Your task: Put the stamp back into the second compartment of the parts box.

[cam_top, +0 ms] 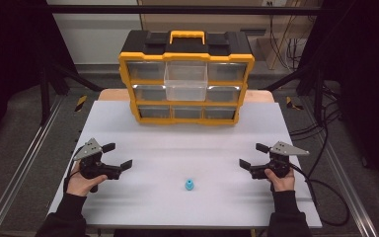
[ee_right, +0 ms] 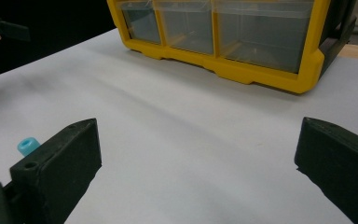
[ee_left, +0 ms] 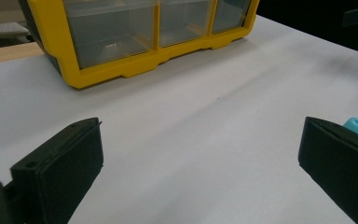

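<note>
A small light-blue cap-like piece (cam_top: 189,185) stands on the white table near the front, midway between my two hands. It peeks past the right jaw in the left gripper view (ee_left: 355,125) and past the left jaw in the right gripper view (ee_right: 28,145). My left gripper (cam_top: 118,155) rests at the table's left, open and holding nothing. My right gripper (cam_top: 254,155) rests at the right, likewise open with nothing between its jaws. A yellow and black drawer organiser (cam_top: 186,74) stands at the back, its clear middle drawer (cam_top: 185,81) pulled out.
The white table top (cam_top: 187,143) runs between the organiser and my hands. A black cable (cam_top: 325,197) trails from the right gripper off the table's right edge. Metal frame rails (cam_top: 19,163) flank the table.
</note>
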Action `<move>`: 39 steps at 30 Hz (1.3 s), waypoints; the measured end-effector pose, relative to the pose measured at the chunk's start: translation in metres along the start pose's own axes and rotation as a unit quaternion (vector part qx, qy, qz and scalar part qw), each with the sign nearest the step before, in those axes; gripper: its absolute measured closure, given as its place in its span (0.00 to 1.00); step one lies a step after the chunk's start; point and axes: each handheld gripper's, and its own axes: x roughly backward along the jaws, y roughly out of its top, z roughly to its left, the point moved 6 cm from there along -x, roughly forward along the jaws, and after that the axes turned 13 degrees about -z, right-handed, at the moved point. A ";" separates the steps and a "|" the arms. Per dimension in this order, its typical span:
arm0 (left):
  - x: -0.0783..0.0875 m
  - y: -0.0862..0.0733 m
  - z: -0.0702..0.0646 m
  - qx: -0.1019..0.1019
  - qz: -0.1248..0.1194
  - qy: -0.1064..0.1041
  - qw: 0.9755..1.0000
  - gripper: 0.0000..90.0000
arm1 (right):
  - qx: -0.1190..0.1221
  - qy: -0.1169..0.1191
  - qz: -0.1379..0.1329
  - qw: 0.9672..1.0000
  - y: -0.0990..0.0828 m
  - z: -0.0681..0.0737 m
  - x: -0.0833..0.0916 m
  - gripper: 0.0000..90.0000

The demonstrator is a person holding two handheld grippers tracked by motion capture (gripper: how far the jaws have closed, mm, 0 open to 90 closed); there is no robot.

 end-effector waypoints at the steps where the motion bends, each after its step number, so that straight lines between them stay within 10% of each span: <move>1: 0.000 0.000 0.000 -0.001 0.002 0.001 1.000 0.00 | -0.001 0.000 -0.001 1.000 0.000 0.000 0.000 0.01; 39: -0.019 0.005 -0.033 -0.015 0.027 -0.009 0.999 0.00 | 0.001 0.001 0.007 1.000 -0.001 0.001 0.000 0.01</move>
